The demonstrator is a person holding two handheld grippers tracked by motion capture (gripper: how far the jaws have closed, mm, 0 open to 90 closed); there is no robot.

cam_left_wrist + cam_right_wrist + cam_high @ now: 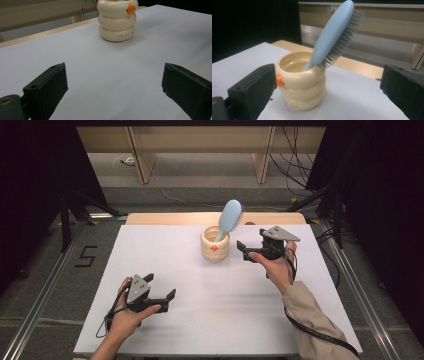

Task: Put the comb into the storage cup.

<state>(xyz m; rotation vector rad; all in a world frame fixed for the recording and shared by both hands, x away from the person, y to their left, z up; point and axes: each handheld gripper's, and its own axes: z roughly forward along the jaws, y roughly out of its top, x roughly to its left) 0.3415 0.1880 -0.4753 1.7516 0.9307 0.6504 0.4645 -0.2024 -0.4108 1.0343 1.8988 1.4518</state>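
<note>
Approach step; right gripper point(246, 251) beside cup point(215, 243), jaws apart, empty; brush point(334, 37) leans inside; next: close on its head; left gripper point(166, 298) idle, jaws apart.

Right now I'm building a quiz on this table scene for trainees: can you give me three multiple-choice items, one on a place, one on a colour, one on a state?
1. Where does the hairbrush stand?
A. Flat on the table
B. Handle down in the cream cup
C. Between a gripper's jaws

2. What colour is the hairbrush?
A. Light blue
B. Red
C. Black

3. How do the jaws of the right gripper stand?
A. Shut on the cup
B. Shut on nothing
C. Open, apart from the cup

Answers:
1 B, since its handle dips into the cup and its head leans out over the rim.
2 A, plain in the high view and the right gripper view.
3 C, since the right gripper view shows both jaws wide apart with the cup beyond them.
</note>
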